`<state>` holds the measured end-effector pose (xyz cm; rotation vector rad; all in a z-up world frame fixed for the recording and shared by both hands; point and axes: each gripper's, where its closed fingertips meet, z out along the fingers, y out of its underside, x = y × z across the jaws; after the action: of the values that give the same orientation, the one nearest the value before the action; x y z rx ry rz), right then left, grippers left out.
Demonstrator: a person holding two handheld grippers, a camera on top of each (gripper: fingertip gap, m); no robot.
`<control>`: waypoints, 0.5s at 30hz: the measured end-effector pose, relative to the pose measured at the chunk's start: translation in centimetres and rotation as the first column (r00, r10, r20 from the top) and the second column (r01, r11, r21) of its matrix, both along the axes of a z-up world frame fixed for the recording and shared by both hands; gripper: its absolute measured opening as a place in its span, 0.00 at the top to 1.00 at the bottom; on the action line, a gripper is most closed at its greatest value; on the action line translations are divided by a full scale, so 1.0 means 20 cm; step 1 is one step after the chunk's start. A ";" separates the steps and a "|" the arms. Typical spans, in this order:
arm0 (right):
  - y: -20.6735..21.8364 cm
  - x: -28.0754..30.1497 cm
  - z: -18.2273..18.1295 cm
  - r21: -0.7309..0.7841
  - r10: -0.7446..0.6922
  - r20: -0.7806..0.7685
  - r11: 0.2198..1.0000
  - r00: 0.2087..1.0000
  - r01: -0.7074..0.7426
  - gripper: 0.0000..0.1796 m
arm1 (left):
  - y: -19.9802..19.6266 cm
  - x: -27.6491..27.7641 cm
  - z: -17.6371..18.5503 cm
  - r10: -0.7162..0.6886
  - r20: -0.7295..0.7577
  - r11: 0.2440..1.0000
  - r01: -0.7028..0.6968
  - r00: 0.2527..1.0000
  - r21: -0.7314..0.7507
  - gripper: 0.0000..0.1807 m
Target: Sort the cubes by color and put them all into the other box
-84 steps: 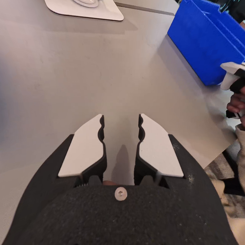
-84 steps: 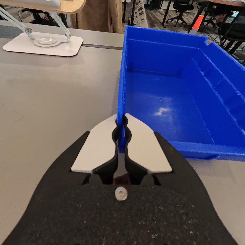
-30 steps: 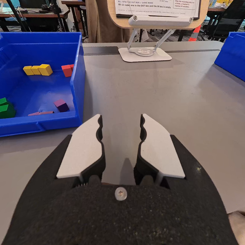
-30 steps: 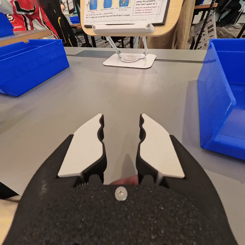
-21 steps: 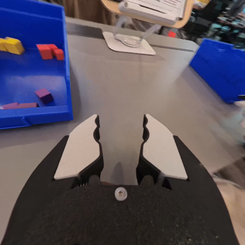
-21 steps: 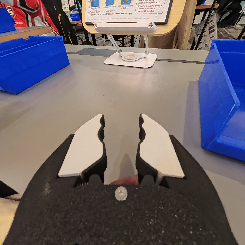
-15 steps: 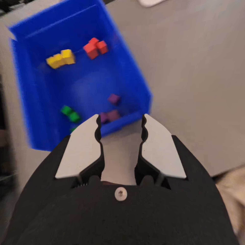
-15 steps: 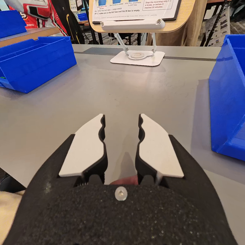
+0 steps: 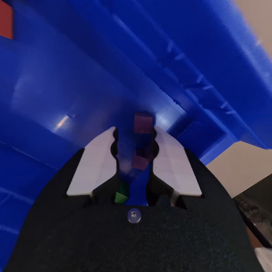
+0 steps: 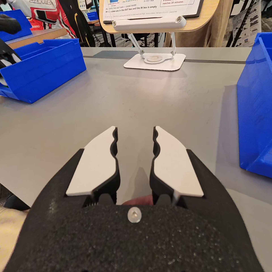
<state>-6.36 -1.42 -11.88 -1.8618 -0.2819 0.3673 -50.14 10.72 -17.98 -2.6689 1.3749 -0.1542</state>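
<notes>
Hovering left tongs (image 9: 134, 129) over purple cube (image 9: 142, 124)

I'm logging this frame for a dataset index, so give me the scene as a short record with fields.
left gripper: open, inside the blue box, fingers either side of the purple cubes
other cubes seen: green cube, red cube
right gripper: open, empty, over the grey table
second blue box: on the right
stand: at the table's far edge

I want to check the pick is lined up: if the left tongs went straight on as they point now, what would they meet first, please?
Probably the purple cube just beyond the open left tongs, on the floor of the blue box. The picture is blurred, so depth is uncertain.
</notes>
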 end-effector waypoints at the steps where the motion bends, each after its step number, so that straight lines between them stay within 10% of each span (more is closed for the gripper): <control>1: 0.00 0.00 0.00 0.000 -0.001 0.000 1.000 1.000 0.001 0.75 | -0.01 0.00 -0.03 -0.007 -0.016 1.000 0.007 1.000 -0.019 0.82; 6: 0.00 0.00 0.00 -0.002 0.006 0.005 1.000 1.000 -0.006 0.75 | 0.01 -0.01 0.00 -0.034 -0.020 0.996 0.035 0.999 0.082 0.87; 10: 0.00 0.01 0.00 0.002 0.006 0.015 1.000 1.000 -0.006 0.75 | -0.02 0.08 0.24 -0.012 0.270 0.965 -0.060 0.963 0.256 0.88; 15: 0.00 0.06 0.06 0.021 0.019 -0.039 1.000 0.999 -0.018 0.75 | -0.25 0.28 0.60 -0.140 0.668 0.886 -0.210 0.731 0.414 0.88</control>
<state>-5.16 -1.34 -10.68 -1.8311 -0.2752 0.4120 -44.63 5.63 -5.92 -1.9133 0.9446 -0.6471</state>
